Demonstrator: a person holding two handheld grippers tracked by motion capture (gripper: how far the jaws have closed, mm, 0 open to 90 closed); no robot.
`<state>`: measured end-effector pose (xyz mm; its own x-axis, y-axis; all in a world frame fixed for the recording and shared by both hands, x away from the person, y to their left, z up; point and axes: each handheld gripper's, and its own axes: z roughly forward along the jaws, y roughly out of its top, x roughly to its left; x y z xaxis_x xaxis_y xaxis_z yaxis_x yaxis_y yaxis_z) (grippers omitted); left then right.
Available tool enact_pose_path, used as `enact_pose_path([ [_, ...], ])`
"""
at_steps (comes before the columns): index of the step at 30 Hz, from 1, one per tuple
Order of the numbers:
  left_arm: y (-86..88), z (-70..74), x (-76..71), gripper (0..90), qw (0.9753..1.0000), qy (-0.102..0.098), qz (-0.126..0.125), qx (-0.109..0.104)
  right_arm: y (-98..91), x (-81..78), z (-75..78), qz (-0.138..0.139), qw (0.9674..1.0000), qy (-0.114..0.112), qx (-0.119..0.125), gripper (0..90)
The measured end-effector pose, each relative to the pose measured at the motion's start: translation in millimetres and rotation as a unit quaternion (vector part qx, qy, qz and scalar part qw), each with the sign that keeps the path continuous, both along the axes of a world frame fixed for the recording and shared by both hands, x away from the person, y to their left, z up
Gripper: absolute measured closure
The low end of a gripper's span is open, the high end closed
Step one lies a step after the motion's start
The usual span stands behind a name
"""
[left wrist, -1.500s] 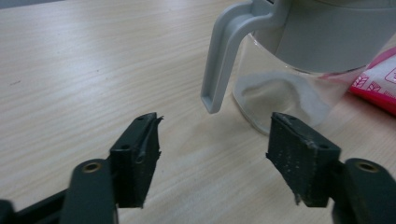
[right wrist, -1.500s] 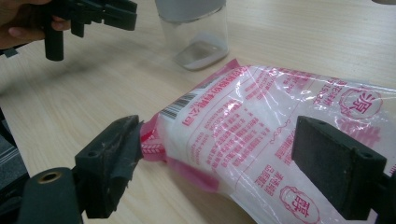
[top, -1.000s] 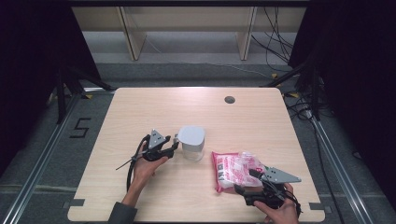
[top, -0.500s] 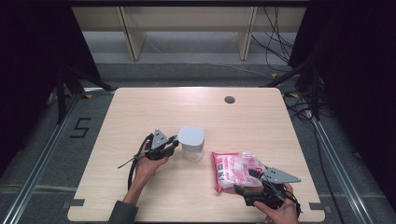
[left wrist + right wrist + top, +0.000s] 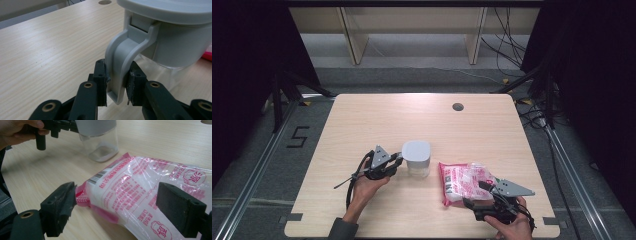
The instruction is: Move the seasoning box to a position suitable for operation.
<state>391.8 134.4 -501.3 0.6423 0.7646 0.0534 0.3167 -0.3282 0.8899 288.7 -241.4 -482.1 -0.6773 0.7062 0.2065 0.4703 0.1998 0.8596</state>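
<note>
A clear jar with a grey lid [image 5: 416, 151] stands at the table's near middle. My left gripper [image 5: 398, 161] reaches it from the left. Its jaws have just been closing and now pinch the lid's grey latch [image 5: 120, 62], one pad on each side of the flap, gripper [image 5: 117, 85]. A pink and clear printed bag [image 5: 464, 180] lies flat to the right of the jar. My right gripper [image 5: 473, 195] is at the bag's near edge, open, jaws wide apart astride the bag [image 5: 140, 190]. The left pad [image 5: 65, 195] touches the bag's corner, gripper [image 5: 117, 200].
The light wooden table [image 5: 377, 120] has a round dark hole [image 5: 457, 106] at the back right. Beyond the far edge stand shelf legs and floor cables [image 5: 512, 45]. A floor mark reading 5 [image 5: 298, 136] lies left of the table. The left hand [image 5: 17, 130] is in the right gripper view.
My left gripper has edged toward the jar and its jaws have narrowed onto the lid's latch. The right gripper and the bag have stayed put.
</note>
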Motion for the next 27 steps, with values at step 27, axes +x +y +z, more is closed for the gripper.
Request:
enact_pose_path([
  [27, -4.2, -0.5, -36.2, 71.3, 0.9998, 0.008, -0.007, -0.015, -5.1, 0.3, 1.1, 0.005, 0.9999, -0.015, -0.005, 17.1],
])
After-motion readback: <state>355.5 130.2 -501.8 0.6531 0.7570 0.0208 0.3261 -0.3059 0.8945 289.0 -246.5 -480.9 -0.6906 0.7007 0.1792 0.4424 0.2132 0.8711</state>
